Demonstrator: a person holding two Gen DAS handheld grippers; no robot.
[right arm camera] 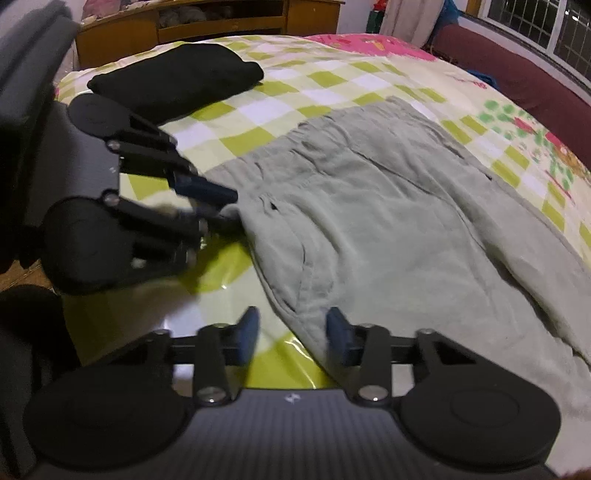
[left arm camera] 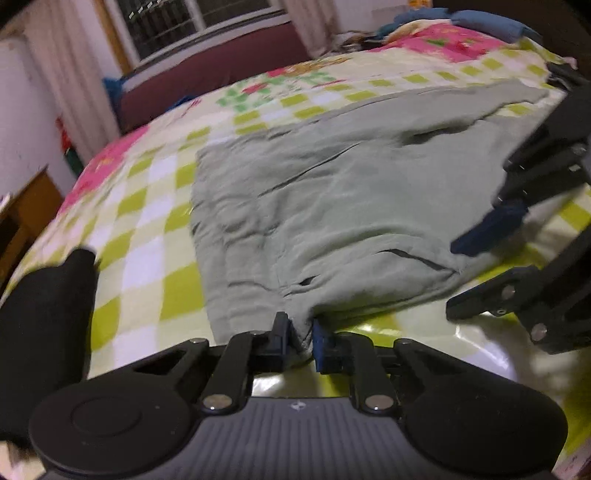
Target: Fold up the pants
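**Pale green pants pinched at the near edge**

Left gripper [left arm camera: 300, 338]: matte black linkage, blue pad on one finger, clamped on a bunched fold at the near edge of the pants [left arm camera: 332, 206]. Right gripper [right arm camera: 291, 338]: same black plastic arms with blue pads, jaws narrowed around the near hem, cloth between them; blurred there, so no telling whether the pads actually press.

Pants: soft, wrinkled, sage-coloured cotton, spread flat across the middle of the bed, dark pocket slits and seams visible, legs running off toward the far side. Beneath them a bedspread [left arm camera: 155, 229] checked in lime, white and cream with pink floral panels; near the grippers a glossy, reflective patch, material unclear.

Folded black garment [right arm camera: 177, 79] well apart from the pants at the bed's corner, partly cut off in the left view. Beyond: wooden cabinet [right arm camera: 207, 26], maroon headboard-like panel [left arm camera: 207, 81], barred window [left arm camera: 173, 26], all smeared by blur.
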